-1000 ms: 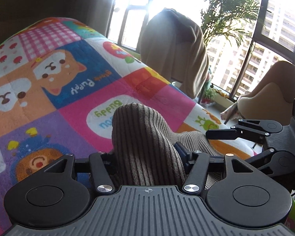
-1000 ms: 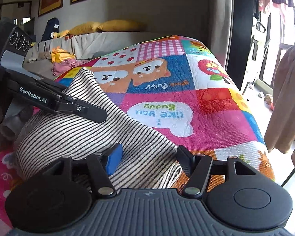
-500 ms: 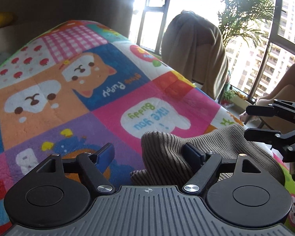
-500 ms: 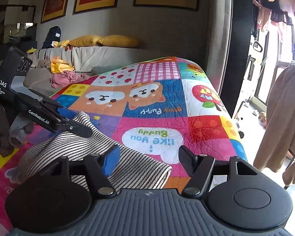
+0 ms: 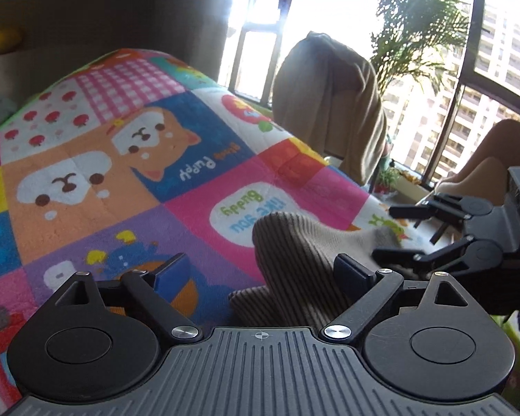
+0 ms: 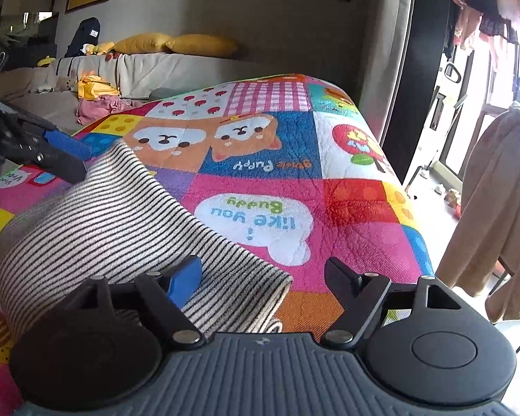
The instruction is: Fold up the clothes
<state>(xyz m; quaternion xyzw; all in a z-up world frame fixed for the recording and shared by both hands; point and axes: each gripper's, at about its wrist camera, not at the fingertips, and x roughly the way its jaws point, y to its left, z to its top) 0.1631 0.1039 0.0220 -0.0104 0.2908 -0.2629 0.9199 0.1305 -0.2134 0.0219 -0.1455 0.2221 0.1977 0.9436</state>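
A black-and-white striped garment lies bunched on the colourful cartoon mat. In the left wrist view the same striped garment rises between the fingers of my left gripper, whose jaws are opening; the blue left pad stands clear of the cloth. My right gripper is opening too, with the garment's edge draped by its blue left pad and its right pad free. Each gripper shows in the other's view: the right gripper beside the cloth's far end, the left gripper at the cloth's upper corner.
A chair draped with beige cloth stands past the mat's right edge by the window, next to a potted palm. A sofa with yellow cushions and a pile of clothes lies beyond the mat's far left.
Both pairs of jaws have widened. The striped cloth, first pinched and held up in the left gripper, has come loose and sunk toward the mat. The left gripper shifted sideways.
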